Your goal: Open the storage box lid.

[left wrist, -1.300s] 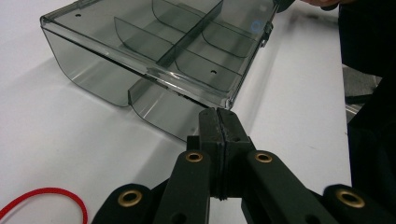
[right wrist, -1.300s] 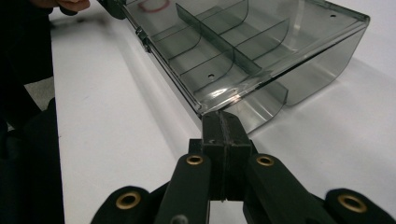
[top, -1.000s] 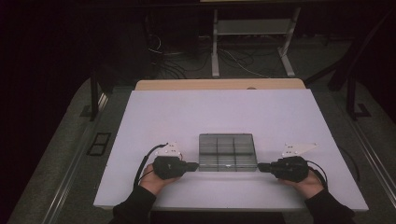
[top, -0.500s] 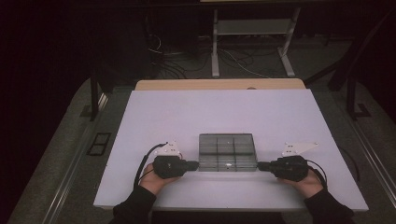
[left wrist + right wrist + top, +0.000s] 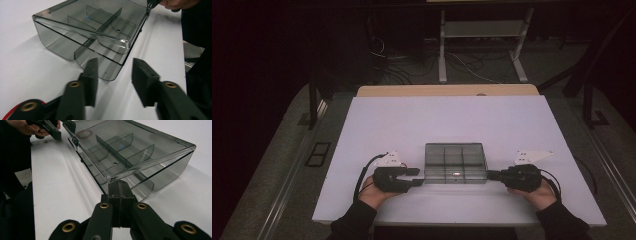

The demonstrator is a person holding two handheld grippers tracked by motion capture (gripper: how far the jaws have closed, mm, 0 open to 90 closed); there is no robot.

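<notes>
A smoky clear plastic compartment box [image 5: 455, 162] lies near the front of the white table top [image 5: 412, 120], its lid [image 5: 85, 27] standing slightly ajar above the base. My left gripper [image 5: 416, 177] lies at the box's left end; its jaws have just been opening and now stand apart [image 5: 115, 63] in front of the near corner, pressing on nothing. My right gripper [image 5: 488, 175] is at the box's right end, jaws shut together [image 5: 120, 185] with their tips against the lid's corner [image 5: 108, 179]. Whether the lid's thin edge is pinched between them I cannot tell.
A wooden edge [image 5: 447, 90] borders the table top at the back. Beyond it, on the dark floor, stand a metal frame [image 5: 482, 50] and loose cables [image 5: 392, 60]. The person's sleeves [image 5: 357, 220] come in at the front edge.
The left gripper's jaws have opened at the box's left end. Both hands and the box have kept their places.
</notes>
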